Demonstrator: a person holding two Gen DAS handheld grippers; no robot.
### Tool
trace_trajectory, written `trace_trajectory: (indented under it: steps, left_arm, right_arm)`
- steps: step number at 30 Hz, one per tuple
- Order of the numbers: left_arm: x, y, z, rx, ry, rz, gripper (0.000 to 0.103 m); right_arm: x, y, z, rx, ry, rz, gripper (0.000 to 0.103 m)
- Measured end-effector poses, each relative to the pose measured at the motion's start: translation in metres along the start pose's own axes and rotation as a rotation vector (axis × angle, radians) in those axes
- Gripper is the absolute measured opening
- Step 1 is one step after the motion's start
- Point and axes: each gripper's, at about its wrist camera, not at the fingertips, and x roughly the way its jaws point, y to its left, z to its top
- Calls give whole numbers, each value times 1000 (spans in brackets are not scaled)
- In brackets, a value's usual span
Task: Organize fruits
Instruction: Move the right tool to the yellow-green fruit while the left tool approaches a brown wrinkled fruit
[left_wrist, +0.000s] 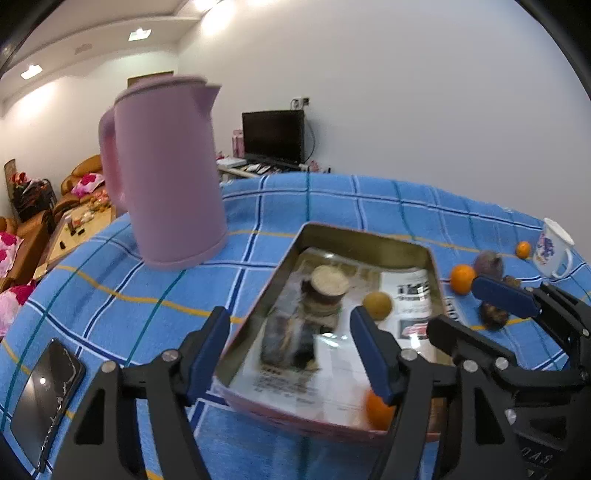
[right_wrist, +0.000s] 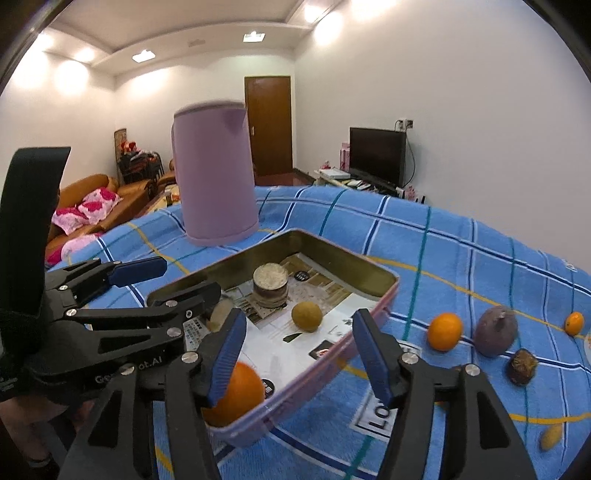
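An orange (right_wrist: 236, 393) sits in the near corner of the tin tray (right_wrist: 384, 284), right against the tray's wall. The left pad of the right hand-held gripper (right_wrist: 301, 360) is just beside the orange, maybe touching it, but the jaws are spread apart and do not squeeze it. A yellow-brown round fruit (right_wrist: 306, 316) lies in the middle of the tray on printed paper (right_wrist: 280, 350), and a small round jar (right_wrist: 270, 284) stands behind it. The left hand-held gripper (left_wrist: 291, 350) hangs over the near edge of the tray with its jaws apart and nothing between them. The tray rests on a blue checked cloth (right_wrist: 461, 251) that covers the counter. To the right of the tray, more fruit lies on the cloth: another orange (right_wrist: 445, 331), a purple fruit (right_wrist: 495, 335), a dark wrinkled fruit (right_wrist: 522, 366) and a tiny orange one (right_wrist: 574, 323) farther off. Behind the tray stands a big pink kettle (right_wrist: 216, 177). In the left wrist view a white mug (left_wrist: 554, 253) stands far to the right, and a black phone (left_wrist: 48, 398) lies on the cloth at the left.
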Motion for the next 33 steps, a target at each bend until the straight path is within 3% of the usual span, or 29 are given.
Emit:
trace_trajectory:
  steps: [5,9,18,26,29,33]
  left_arm:
    - [-12,-27,6,41,-32,-60,73]
    - [-19,-56,9,98,-42,-110,74]
    - [-9,-121,9,189,27,-250,74]
    - [11,-162,5,249,110,-297,74]
    - [19,-171,7,266,120,-289,74]
    - [30,-178,7,274,144,-284,74]
  right_arm:
    - [-24,-26,-4,32,-9,-68,62]
    - [-43,-62,-15,62,-2,-207,62]
    - [-76,-150,-50,235,59,-419,62]
    - [-92,-185,-75,320,118,-413,62]
    - [-91,-190,-79,339,143,-387,50]
    - [-89,-194,-82,343,167,-380,46]
